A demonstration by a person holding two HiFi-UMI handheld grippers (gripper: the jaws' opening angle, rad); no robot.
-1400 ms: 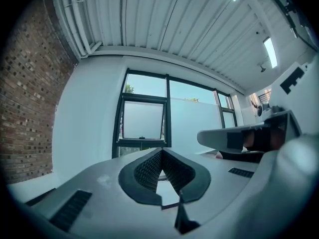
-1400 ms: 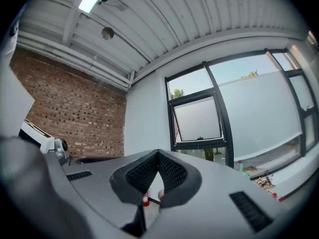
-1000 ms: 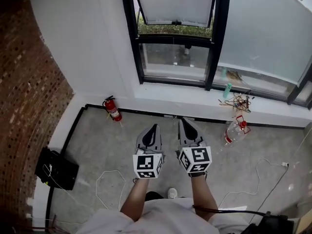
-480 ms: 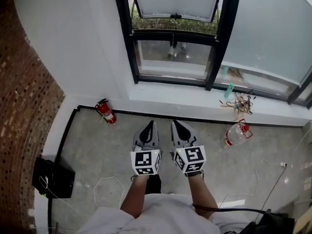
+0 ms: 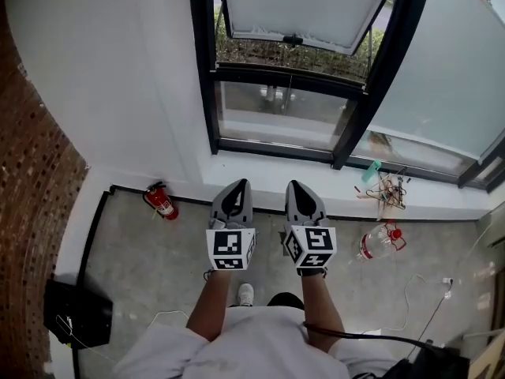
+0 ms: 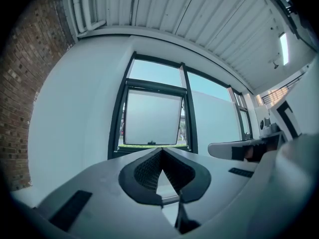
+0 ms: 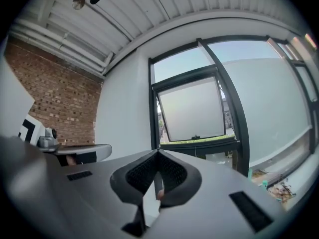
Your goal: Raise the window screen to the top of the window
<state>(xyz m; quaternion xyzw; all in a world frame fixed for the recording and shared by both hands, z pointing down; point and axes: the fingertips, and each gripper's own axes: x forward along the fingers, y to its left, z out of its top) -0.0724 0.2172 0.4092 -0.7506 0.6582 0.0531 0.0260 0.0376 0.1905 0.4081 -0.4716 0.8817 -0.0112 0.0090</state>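
The window screen [image 5: 304, 2] is a pale frosted panel in a black frame, tilted in the upper window opening. A small black handle [image 5: 293, 39] sits on its lower edge. It also appears straight ahead as the panel [image 6: 152, 117] in the left gripper view and the panel [image 7: 192, 111] in the right gripper view. My left gripper [image 5: 239, 185] and right gripper [image 5: 296, 185] are held side by side over the floor, just short of the white sill [image 5: 260, 168] and well below the handle. The left gripper [image 6: 161, 150] and the right gripper [image 7: 158, 151] are both shut with nothing between the jaws.
A red fire extinguisher [image 5: 160, 200] stands by the wall at the left. A plastic bottle [image 5: 377, 242] lies on the floor at the right, with tangled wires [image 5: 387, 188] on the sill above it. A black box [image 5: 75, 313] and brick wall [image 5: 31, 180] are far left.
I have walked towards the window. Both grippers have moved forward together, from mid-floor to just short of the sill, and stay shut. The fire extinguisher and bottle have drawn nearer.
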